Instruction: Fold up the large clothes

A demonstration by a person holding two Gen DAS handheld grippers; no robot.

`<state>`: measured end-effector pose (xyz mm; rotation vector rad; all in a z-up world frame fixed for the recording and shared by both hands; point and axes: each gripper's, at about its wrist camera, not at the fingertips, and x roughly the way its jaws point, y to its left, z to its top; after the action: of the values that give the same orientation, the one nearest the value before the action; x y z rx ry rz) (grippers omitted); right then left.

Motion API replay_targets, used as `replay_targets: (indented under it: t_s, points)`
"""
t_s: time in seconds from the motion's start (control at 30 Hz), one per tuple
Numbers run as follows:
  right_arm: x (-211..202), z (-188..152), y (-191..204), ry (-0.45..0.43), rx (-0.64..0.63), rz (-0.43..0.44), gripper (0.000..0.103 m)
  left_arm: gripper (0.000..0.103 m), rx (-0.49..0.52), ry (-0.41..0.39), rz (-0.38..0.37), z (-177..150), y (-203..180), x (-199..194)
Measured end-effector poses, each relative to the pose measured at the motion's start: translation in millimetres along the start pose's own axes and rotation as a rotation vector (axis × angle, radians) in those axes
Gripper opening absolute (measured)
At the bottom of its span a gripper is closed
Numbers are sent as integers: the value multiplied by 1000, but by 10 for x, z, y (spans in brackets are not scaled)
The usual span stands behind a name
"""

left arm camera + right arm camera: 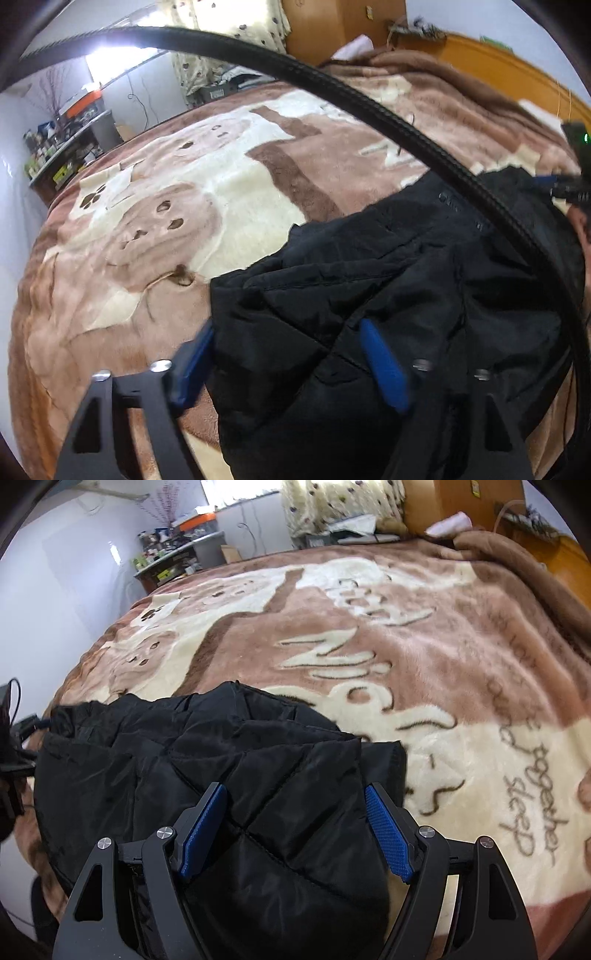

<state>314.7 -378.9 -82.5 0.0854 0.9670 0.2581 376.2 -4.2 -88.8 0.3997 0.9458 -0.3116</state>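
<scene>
**Black padded jacket on the blanketed bed, both tools spread over it**

A plush blanket (424,657) in brown, pink and cream covered the bed, patterned with bears, paw prints and cursive lettering. Beyond its far edge stood a pale wall, a cluttered shelf (166,559) of small bottles and boxes whose contents were too small to make out, a heart-print curtain (332,506) and orange-brown wooden furniture (509,70).

The black quilted jacket (229,775) lay rumpled on the near part of the blanket, close to the bed's edge.

The left tool (284,363) stood spread, one blue pad over the blanket just beside the jacket's edge, the other over the black fabric; whether either pad touched cloth could not be told through the blur. The right tool (295,830) was spread wide, a fold of jacket lying between its pads without being pinched.

Only the left wrist view showed a thick black cable (369,107) arcing across. Only the right wrist view showed the lettering clearly.
</scene>
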Motion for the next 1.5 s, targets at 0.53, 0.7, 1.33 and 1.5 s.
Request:
replay_targets:
  t_s: [0.53,0.7,1.33,1.5]
  points:
    - [-878,53,137,-314,26,-11,17,20,-418,-176,-216,-166,735,-466]
    - [-354,318,39,-185,56,-81,17,21,-412,-93,-150,44,750,-115]
    - [845,352,65,317,-77,-310,33,35,-246,227,46,213,424,927]
    - [386,521,-59,187,124,-306,43,51,-348,206,33,232,613,669]
